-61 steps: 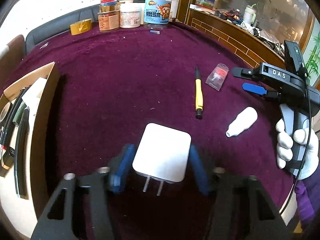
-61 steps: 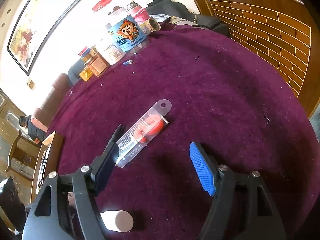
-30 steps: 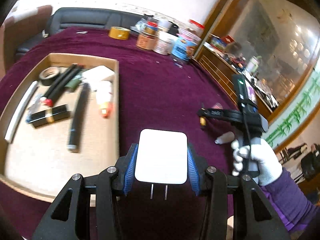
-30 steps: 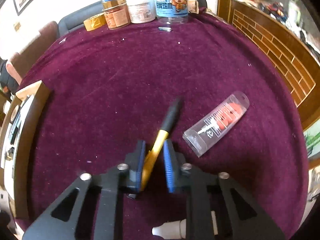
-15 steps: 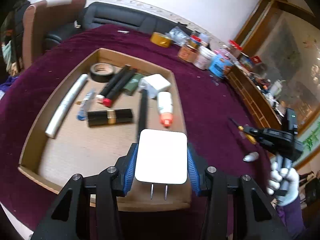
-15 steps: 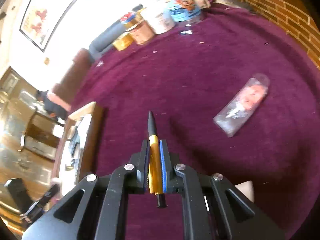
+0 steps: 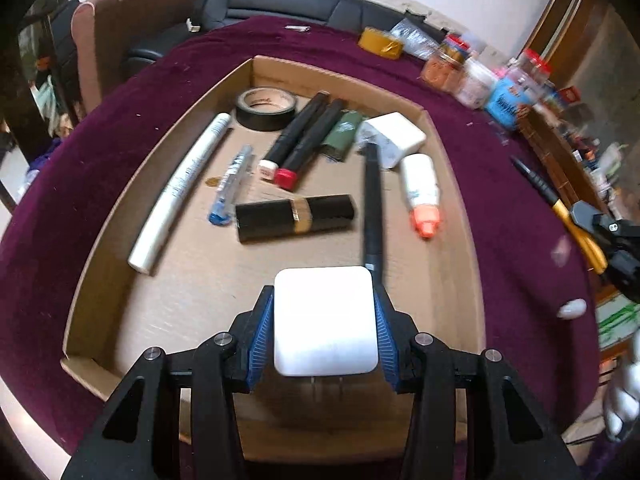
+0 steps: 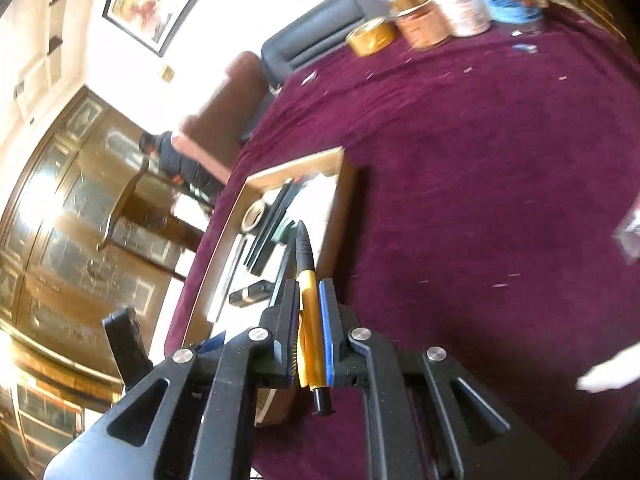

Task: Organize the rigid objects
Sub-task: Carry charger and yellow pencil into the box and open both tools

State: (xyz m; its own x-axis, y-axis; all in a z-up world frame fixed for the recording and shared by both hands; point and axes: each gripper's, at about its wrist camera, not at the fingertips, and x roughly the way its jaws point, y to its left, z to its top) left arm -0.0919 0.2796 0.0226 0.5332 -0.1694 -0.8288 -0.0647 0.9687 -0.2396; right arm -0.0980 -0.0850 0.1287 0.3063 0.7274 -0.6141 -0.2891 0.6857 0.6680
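Above the near end of the cardboard tray (image 7: pixel 456 184), the left gripper (image 7: pixel 325 322) is holding a white plug-in charger (image 7: pixel 325 320), its blue pads pressing the charger's two sides and the prongs pointing back toward the camera. The tray is already holding a roll of black tape (image 7: pixel 266 106), two dark markers (image 7: pixel 304 136), a black-and-gold tube (image 7: pixel 295 218), a glue bottle (image 7: pixel 420 190) and a second white adapter (image 7: pixel 394 136). Bare cardboard floor is showing directly under and ahead of the charger.

The right gripper (image 8: pixel 311 320) is clamping a yellow-and-black pen (image 8: pixel 309 300) between nearly closed jaws, its tip pointing toward the tray's right wall over the maroon tablecloth (image 8: pixel 480 160).

Step in hand, by judgement: both items are being carried to the tray for deposit. The next move is calling for lowering the charger onto the bare floor area, then parting the left jaws. The pen then needs to be carried over the wall and laid alongside the long items. Motion blur is obscuring finer detail.
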